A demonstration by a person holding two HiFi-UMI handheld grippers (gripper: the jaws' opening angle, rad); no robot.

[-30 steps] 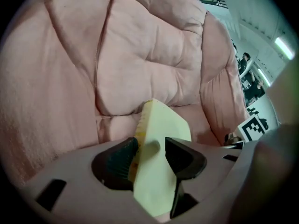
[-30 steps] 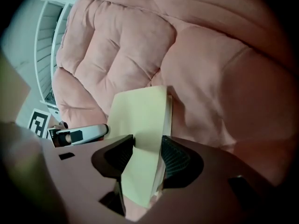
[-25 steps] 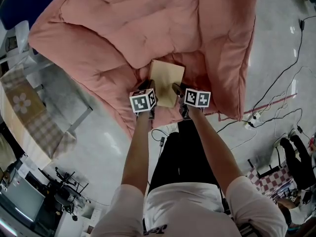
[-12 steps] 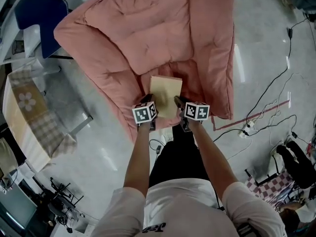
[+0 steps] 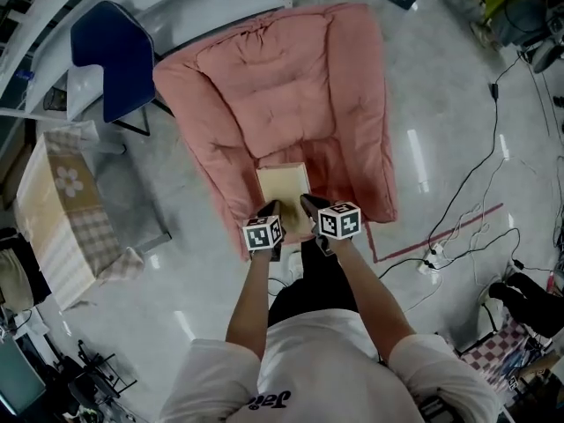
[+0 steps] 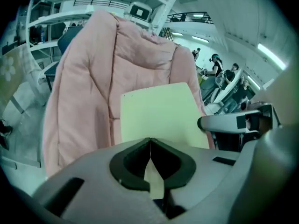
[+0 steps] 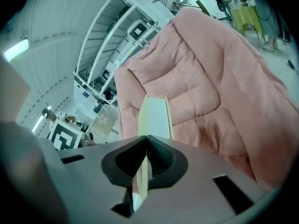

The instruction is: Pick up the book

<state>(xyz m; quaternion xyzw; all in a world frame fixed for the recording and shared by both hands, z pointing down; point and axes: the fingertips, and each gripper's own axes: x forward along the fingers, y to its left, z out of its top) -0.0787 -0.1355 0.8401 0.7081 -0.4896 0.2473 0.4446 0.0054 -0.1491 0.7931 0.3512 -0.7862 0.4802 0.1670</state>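
A thin tan book hangs above the pink quilt, held by its near edge between both grippers. My left gripper is closing tight on the book's near left corner. In the left gripper view the cover stretches away from the pinched left gripper. My right gripper is closing on the near right corner. In the right gripper view the book stands edge-on, caught in the right gripper.
The quilt lies spread on the glossy floor. A blue chair stands at its far left. A box with a checked, flowered cover sits left. Cables and a red floor line run at the right.
Both grippers have risen with the book, which has come up off the quilt. The quilt looks smaller and farther below in the head view.
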